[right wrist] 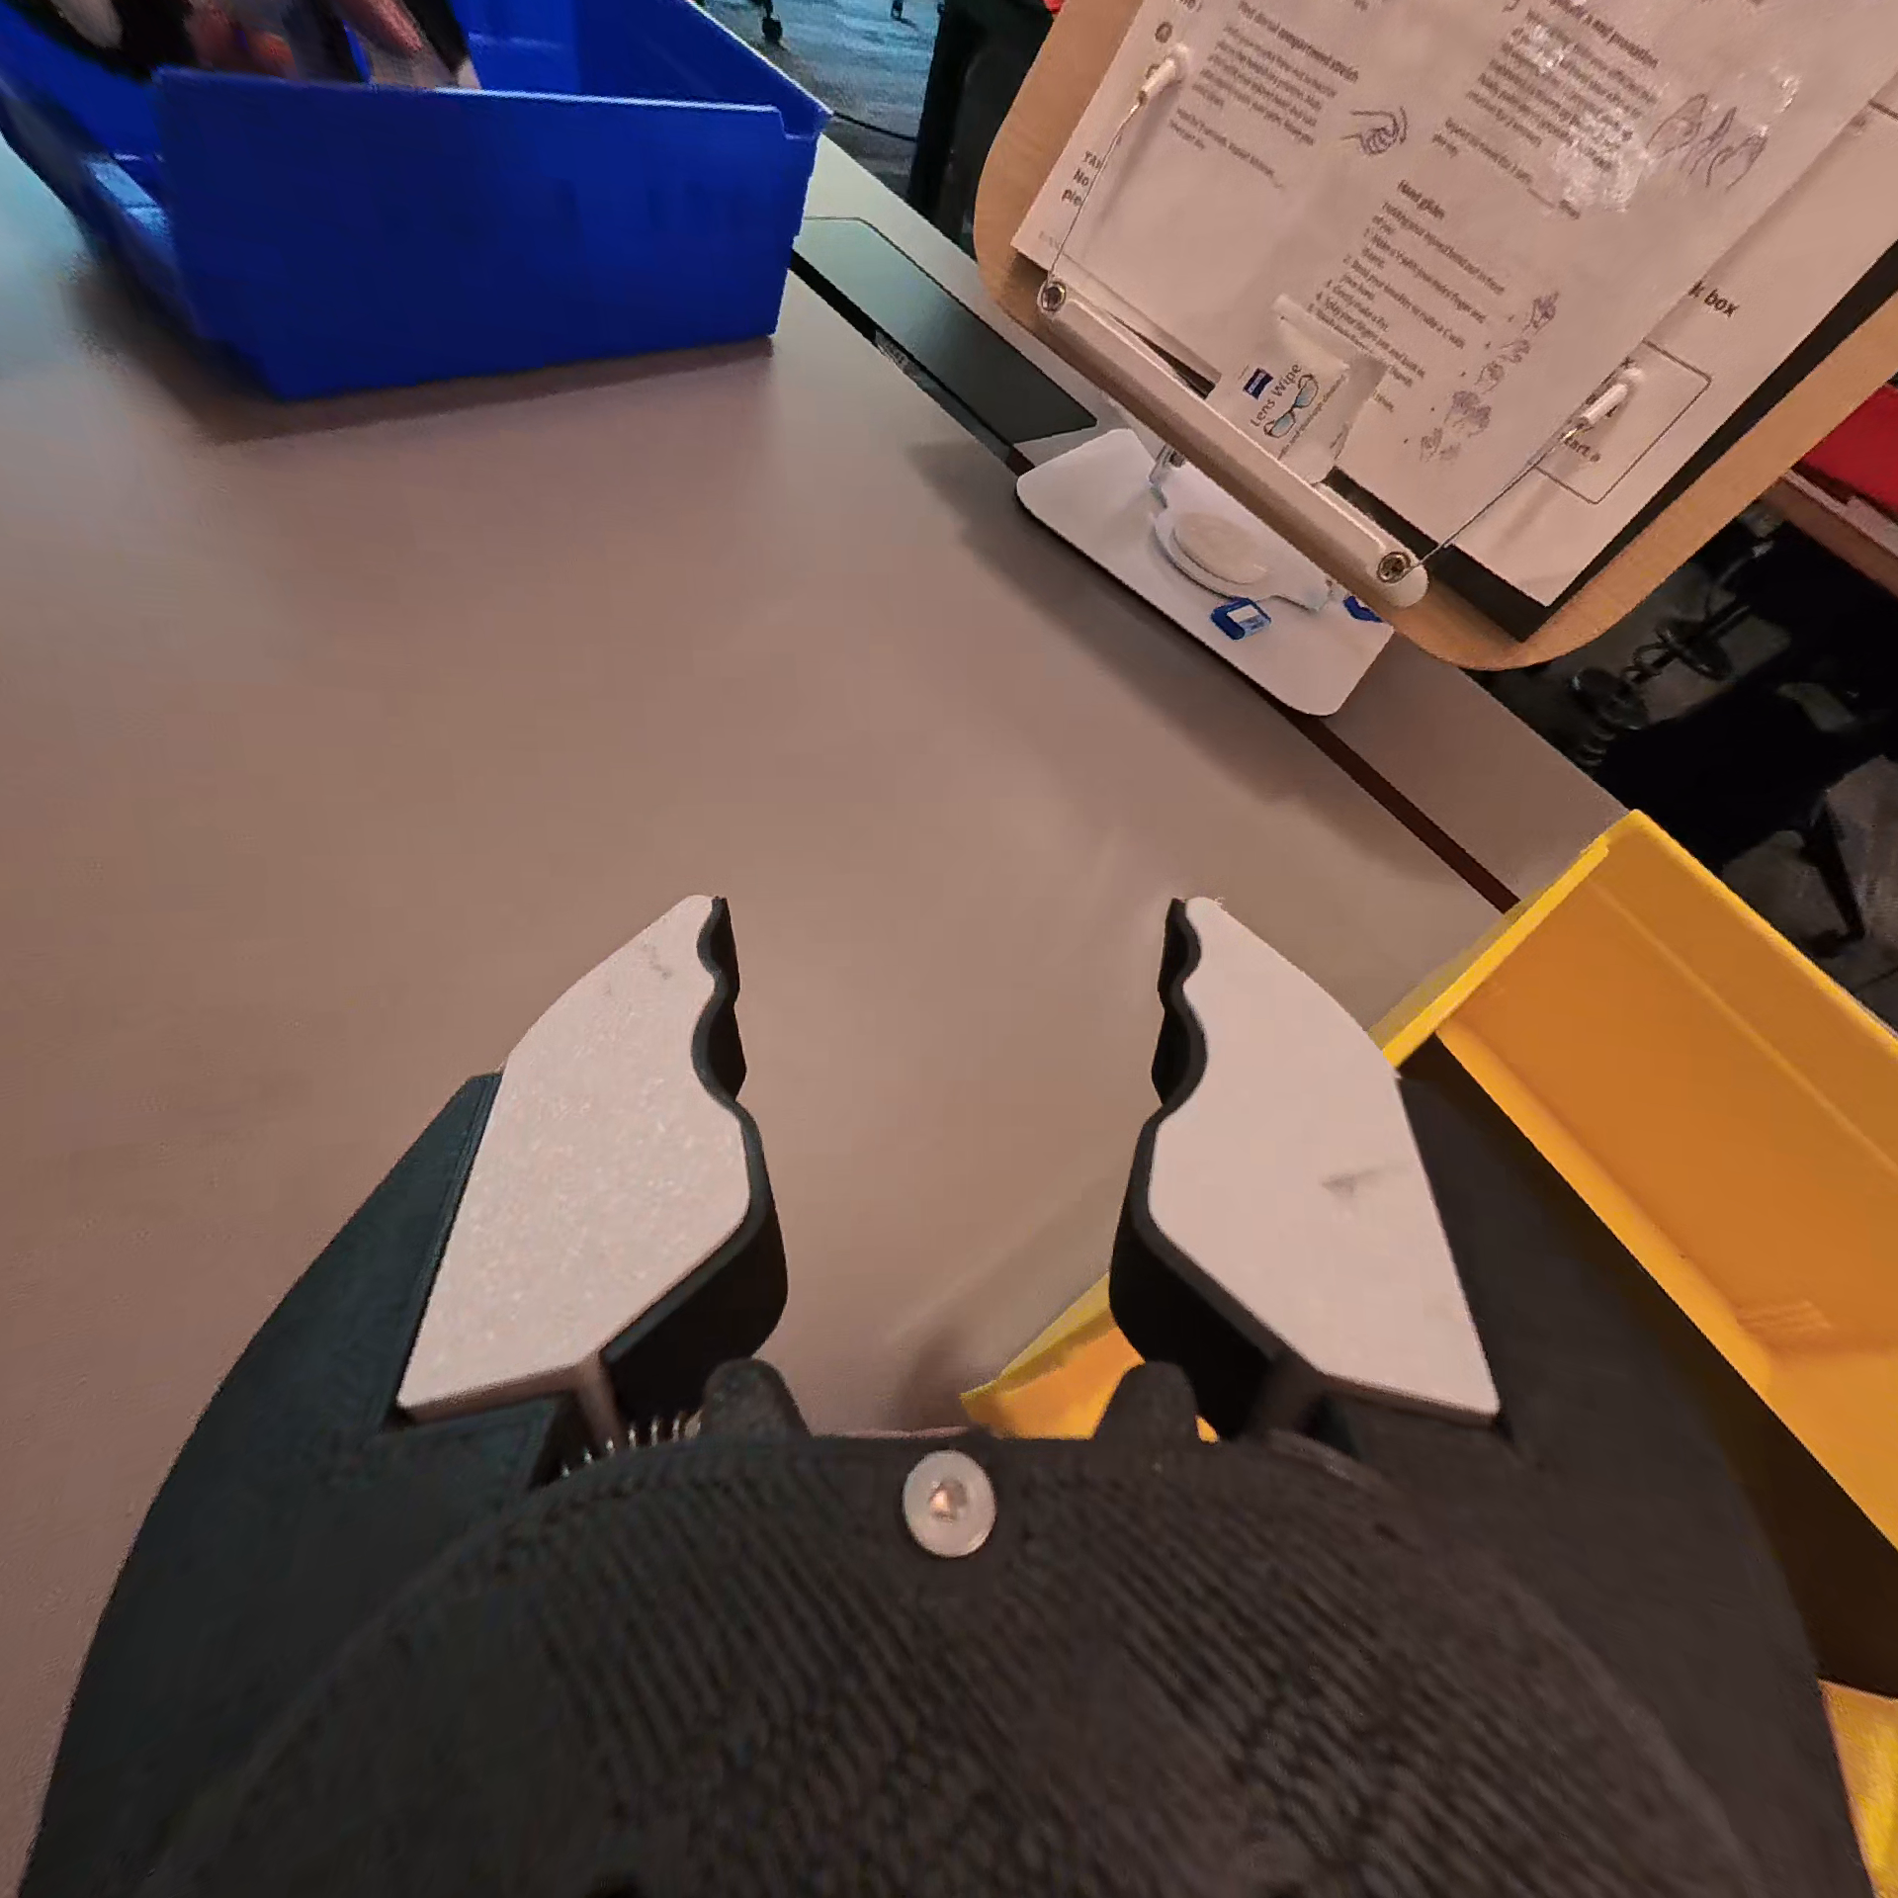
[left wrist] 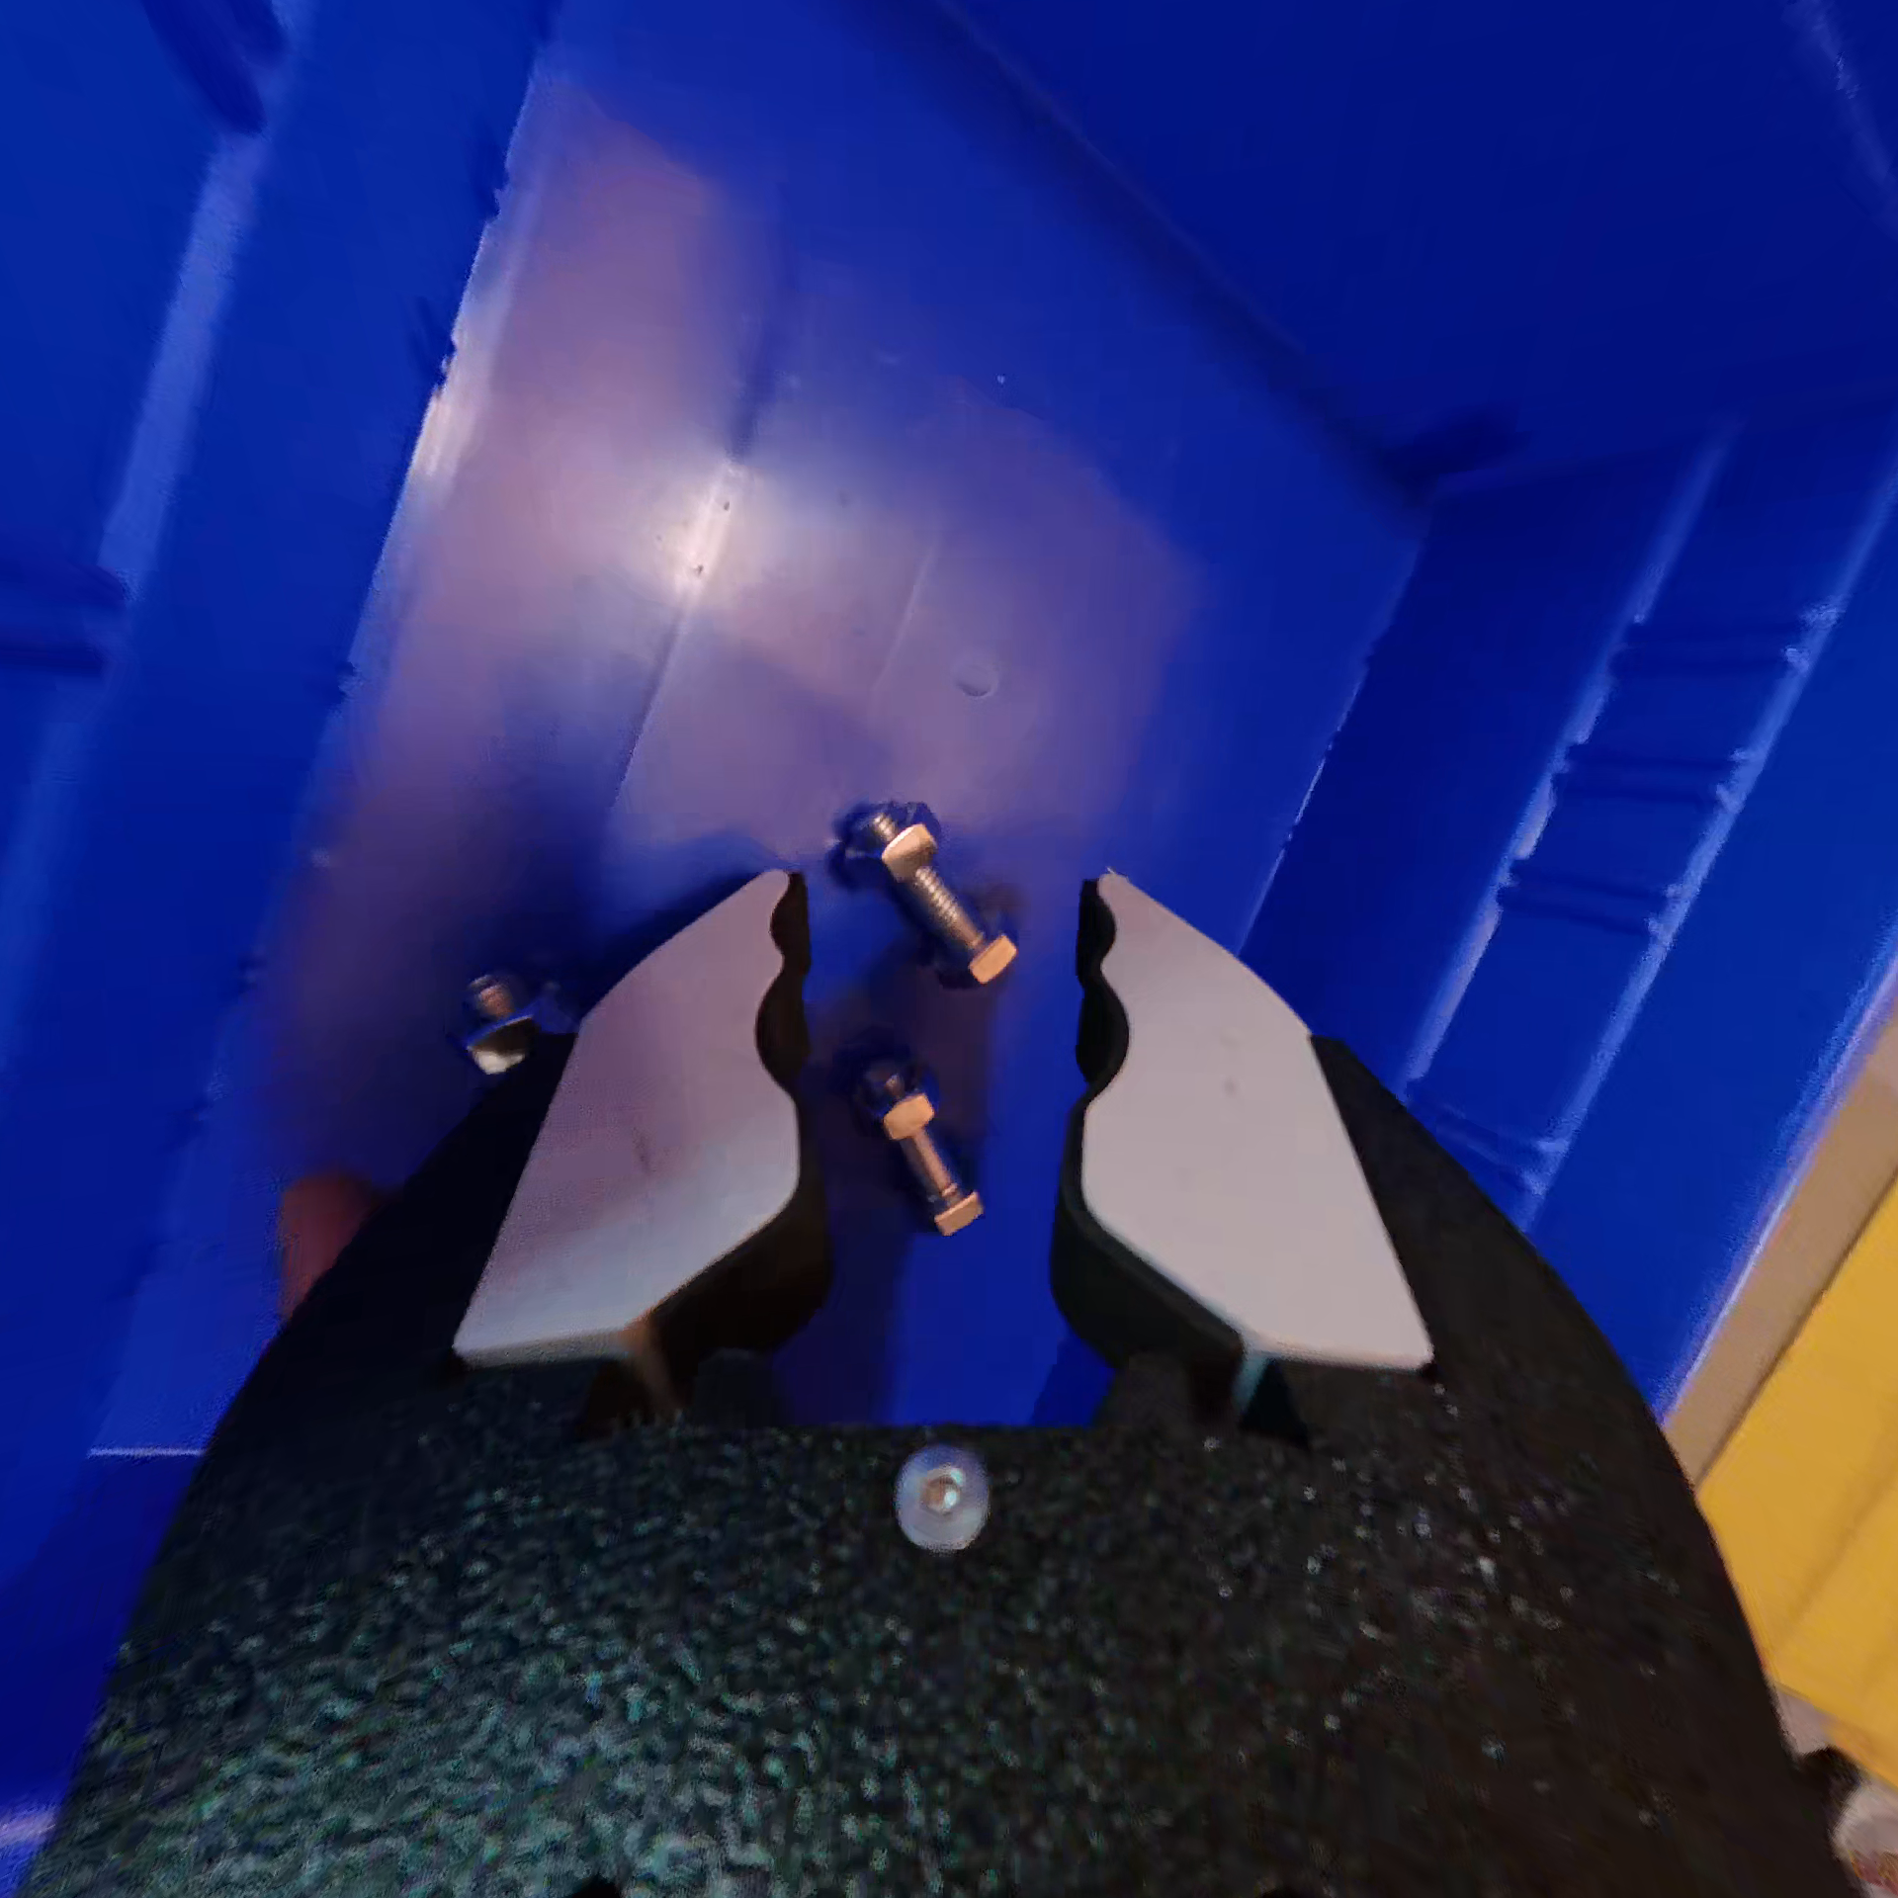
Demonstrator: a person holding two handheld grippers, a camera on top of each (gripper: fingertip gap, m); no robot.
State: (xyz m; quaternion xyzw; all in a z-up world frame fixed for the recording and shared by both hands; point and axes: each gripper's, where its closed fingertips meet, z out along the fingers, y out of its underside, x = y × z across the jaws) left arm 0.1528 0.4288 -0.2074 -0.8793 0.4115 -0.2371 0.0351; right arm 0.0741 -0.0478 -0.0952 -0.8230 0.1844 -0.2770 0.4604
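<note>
Left wrist view: we see the left gripper spread apart, clamping nothing, inside a blue bin above two bolts; a third bolt is half hidden behind its left finger. The right gripper gapes bare over the table; a yellow bin is cut off at the frame edge.

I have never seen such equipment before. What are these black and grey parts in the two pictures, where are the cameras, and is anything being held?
Each picture comes from a camera mounted on a hand-held two-finger tool, looking forward along its fingers. The left tool reaches into a blue bin; its fingers are open, and three metal bolts lie loose on the bin floor, none gripped. The right tool is open and empty above a grey table, beside a yellow bin. Farther away stand a blue bin and a document stand.
</note>
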